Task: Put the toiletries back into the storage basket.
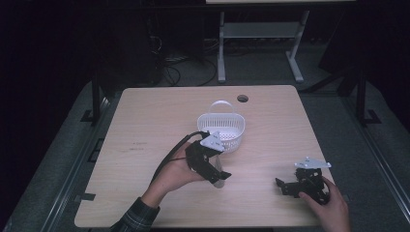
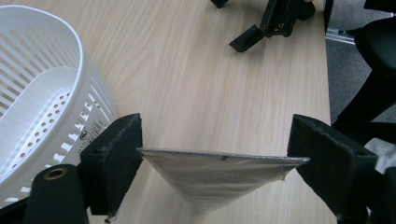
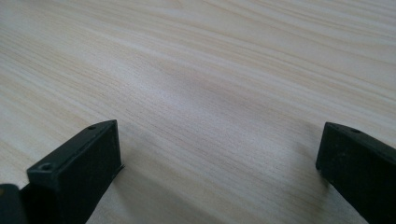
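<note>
The left claw (image 2: 219, 154) gripped a flat silvery packet (image 2: 219, 175) by its two edges, the jaws set wide across it, just above the bench (image 1: 159, 121). A white slotted basket (image 2: 42, 93) stood just beside it, crowding the left jaw. The right claw (image 3: 219, 154) rested open and empty near the bench's front right edge, well apart.

A light wooden table (image 1: 145, 125) (round cable hole (image 1: 242, 98) near its far edge) stands on grey floor (image 1: 58, 159); a white-legged frame (image 1: 261, 34) stands behind it.
</note>
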Action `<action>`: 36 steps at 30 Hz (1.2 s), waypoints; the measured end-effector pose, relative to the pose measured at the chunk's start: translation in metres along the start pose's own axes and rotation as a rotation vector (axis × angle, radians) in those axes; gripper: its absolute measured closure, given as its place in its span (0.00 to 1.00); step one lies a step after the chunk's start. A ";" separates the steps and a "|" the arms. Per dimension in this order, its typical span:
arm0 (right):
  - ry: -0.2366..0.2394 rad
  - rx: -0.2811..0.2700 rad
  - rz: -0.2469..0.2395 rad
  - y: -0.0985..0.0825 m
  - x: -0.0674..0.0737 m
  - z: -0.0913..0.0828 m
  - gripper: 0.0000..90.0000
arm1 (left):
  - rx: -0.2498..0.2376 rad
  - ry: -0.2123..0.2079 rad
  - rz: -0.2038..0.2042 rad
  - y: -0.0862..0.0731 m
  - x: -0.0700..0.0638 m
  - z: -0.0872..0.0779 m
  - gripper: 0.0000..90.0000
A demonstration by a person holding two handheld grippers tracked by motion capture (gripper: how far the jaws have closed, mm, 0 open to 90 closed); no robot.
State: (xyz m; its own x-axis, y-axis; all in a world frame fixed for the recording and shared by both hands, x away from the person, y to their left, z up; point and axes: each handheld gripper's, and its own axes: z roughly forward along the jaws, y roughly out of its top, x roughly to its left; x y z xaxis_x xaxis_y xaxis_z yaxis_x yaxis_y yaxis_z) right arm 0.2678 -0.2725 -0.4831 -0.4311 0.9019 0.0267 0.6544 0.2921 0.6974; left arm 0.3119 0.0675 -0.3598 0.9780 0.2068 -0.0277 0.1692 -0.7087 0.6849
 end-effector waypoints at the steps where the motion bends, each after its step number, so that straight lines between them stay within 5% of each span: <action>1: 0.000 0.000 0.000 0.000 0.000 0.000 0.00 | -0.001 0.000 0.001 0.000 0.000 0.000 0.21; 8: 0.000 0.000 0.000 0.000 0.000 0.000 0.00 | -0.006 0.005 0.007 0.000 0.000 -0.001 0.32; 36: 0.000 0.000 0.000 0.000 0.000 0.000 0.00 | -0.032 0.043 -0.044 -0.006 0.007 -0.015 0.33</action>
State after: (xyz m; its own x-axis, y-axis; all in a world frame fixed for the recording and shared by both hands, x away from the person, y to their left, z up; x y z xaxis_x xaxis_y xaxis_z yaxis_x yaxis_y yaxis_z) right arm 0.2678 -0.2725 -0.4830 -0.4312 0.9019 0.0265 0.6544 0.2924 0.6974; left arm 0.3160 0.0834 -0.3530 0.9634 0.2665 -0.0270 0.2070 -0.6767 0.7065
